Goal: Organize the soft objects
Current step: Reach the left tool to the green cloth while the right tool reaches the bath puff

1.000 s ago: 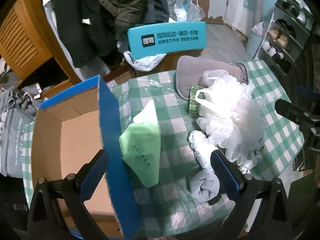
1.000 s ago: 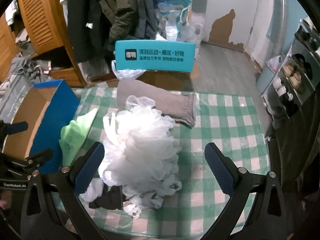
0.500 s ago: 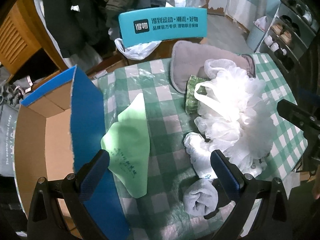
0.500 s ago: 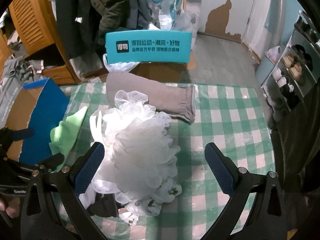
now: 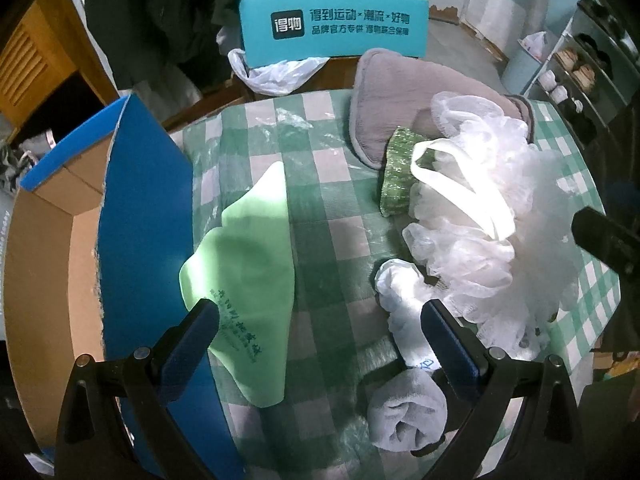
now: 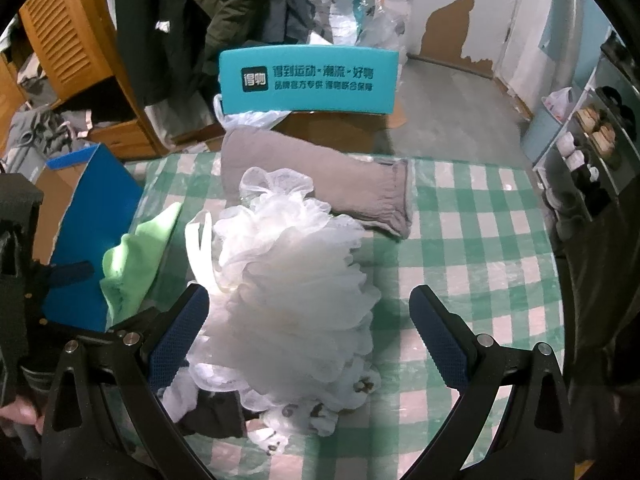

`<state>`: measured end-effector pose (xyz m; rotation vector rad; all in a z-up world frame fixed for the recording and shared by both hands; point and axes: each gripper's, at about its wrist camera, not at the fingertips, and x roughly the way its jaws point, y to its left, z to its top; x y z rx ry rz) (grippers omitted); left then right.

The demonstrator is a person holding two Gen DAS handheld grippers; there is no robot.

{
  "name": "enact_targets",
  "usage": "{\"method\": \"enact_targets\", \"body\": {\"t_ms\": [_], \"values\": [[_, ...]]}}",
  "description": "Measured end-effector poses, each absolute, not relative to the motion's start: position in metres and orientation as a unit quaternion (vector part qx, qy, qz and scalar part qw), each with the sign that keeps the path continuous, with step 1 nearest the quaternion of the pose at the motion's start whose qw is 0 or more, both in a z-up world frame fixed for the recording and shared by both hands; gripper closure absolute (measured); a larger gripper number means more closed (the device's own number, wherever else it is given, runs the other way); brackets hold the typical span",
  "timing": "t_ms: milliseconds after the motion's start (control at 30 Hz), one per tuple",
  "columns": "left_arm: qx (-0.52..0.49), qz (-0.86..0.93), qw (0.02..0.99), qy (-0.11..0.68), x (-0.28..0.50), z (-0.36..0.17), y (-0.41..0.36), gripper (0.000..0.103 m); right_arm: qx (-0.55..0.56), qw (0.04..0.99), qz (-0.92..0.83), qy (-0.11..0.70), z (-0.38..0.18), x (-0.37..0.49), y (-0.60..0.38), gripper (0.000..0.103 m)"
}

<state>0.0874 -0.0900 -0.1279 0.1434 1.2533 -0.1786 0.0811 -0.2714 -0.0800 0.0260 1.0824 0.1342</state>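
Because the cardboard box (image 5: 60, 264) stands open at the left edge of the desk (image 6: 480, 240), with its blue flap (image 5: 136, 200) leaning toward the soft things, it is probably the place where they should go. On the checked cloth lie a green cloth (image 5: 248, 272), partly resting against that flap, a white bath sponge (image 6: 296, 280) in the middle, a grey towel (image 6: 320, 188) behind it, a small green scrubber (image 5: 396, 172) and a rolled grey sock (image 5: 408, 412) near the front.

Both pairs of tongs are spread wide and hold nothing. The left tongs (image 5: 320, 324) hover over the green cloth and the sock, the nearest things to the box, so I judge that this side will take one of them first. The right tongs (image 6: 308, 320) hang above the bath sponge, with one finger (image 6: 180, 332) close beside its left side, perhaps ready to close on it.
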Motion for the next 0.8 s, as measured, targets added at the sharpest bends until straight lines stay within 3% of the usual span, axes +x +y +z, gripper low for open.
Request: {"method": "enact_targets", "body": {"t_ms": [800], "values": [[0.082, -0.069, 0.802, 0.587, 0.097, -0.153, -0.093, 0.001, 0.008, 0.830, 0.071, 0.553, -0.113, 0.100, -0.256, 0.004]]}}
